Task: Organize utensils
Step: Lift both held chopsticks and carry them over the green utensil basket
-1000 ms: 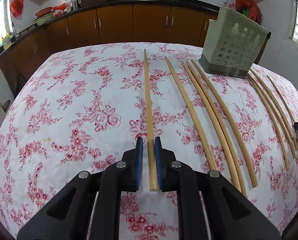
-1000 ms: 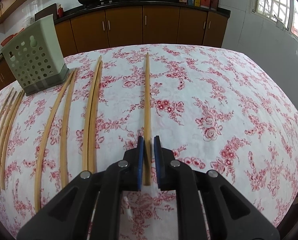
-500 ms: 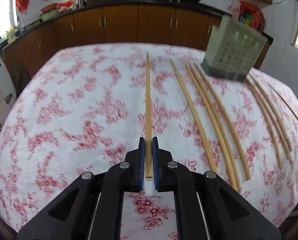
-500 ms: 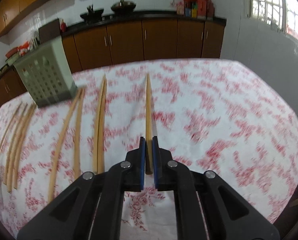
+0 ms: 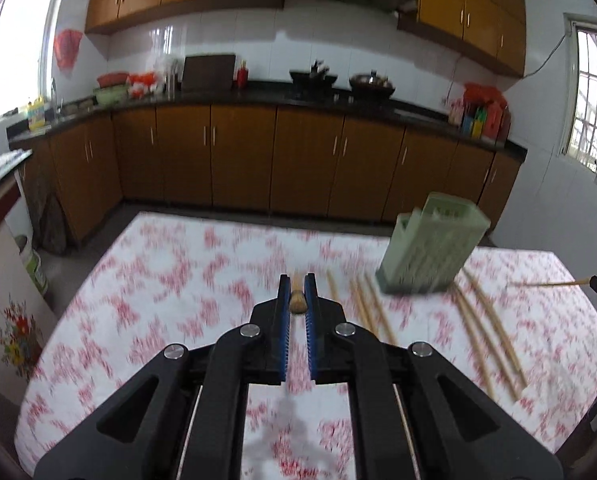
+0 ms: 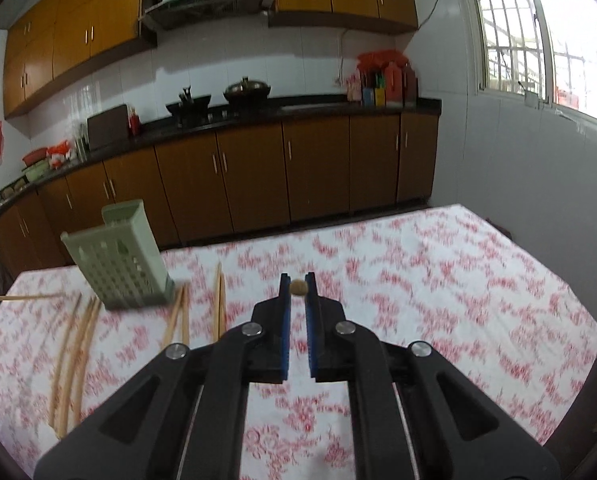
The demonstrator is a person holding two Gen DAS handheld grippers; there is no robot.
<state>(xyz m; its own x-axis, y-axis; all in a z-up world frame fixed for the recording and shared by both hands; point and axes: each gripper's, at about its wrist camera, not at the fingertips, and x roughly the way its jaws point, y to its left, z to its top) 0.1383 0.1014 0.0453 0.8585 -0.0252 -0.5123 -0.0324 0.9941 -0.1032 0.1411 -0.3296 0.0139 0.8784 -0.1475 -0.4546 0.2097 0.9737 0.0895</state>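
Fingers (image 5: 284, 320) of the left gripper (image 5: 297, 284) pinch one chopstick (image 5: 297, 305), seen almost end-on between the blue pads; those of the right gripper (image 6: 297, 280) clamp a second chopstick (image 6: 299, 288) the same way, only its round butt showing. A second ago both sticks lay flat on the cloth between parted pads; now both are lifted clear of the table (image 5: 158, 280) and the cameras look across the kitchen rather than down.

Loose chopsticks (image 5: 486, 332) lie on the flowered cloth either side of the green perforated holder (image 5: 430, 252), which stands toward the table's far edge. From the right wrist view, the right half of the table, out to its far right corner, is bare cloth with free room (the left half carries the holder and sticks). Floor separates the far edge from the brown cabinets (image 6: 258, 172).

Motion blur leaves no writing readable, though bottles stand on the counter (image 5: 338, 102).
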